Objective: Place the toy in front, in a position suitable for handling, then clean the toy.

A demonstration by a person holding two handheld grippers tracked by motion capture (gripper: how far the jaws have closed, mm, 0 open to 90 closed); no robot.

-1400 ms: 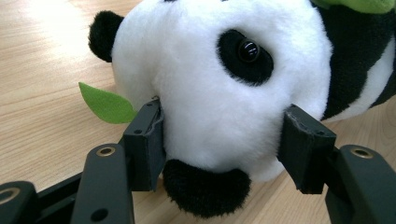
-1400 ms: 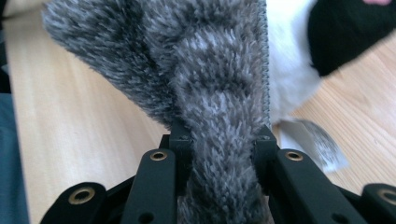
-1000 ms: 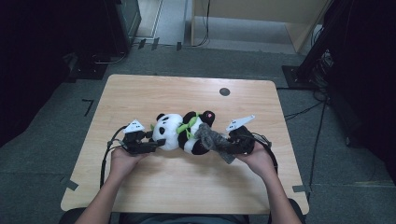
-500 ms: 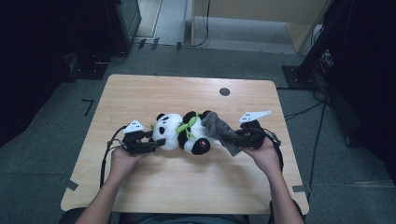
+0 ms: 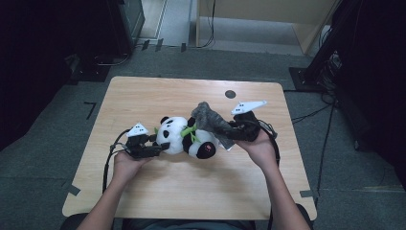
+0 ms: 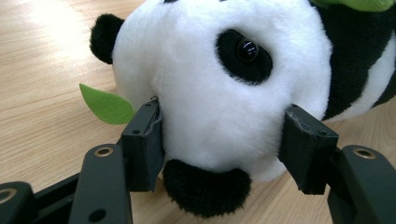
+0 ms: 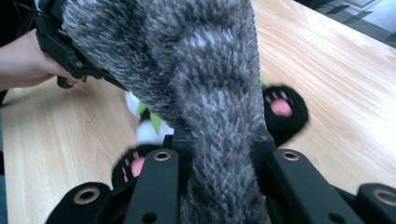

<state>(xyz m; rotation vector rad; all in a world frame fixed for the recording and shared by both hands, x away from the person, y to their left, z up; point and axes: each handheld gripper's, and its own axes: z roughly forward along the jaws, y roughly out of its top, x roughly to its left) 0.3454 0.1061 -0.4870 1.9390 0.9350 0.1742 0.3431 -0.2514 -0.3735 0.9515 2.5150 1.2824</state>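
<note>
Plush panda (image 5: pixel 184 136) lies on the wooden counter (image 5: pixel 158 187), its head clamped between the left tongs (image 6: pixel 224 140) to pin it steady. Right tongs (image 7: pixel 217 140) are clenched on 1 grey furry cloth (image 7: pixel 196 70), lifted over the panda's body, probably to drape it.

No legible text or labels

A: Where's the high view?
B: Above the near edge of the bench (image 5: pixel 158 191), facing forward and down, far off.
A: And the gripper views?
B: Each looks along its own jaws, very close; all three share the panda (image 5: pixel 184 136) (image 6: pixel 219 93) (image 7: pixel 285 112).
</note>
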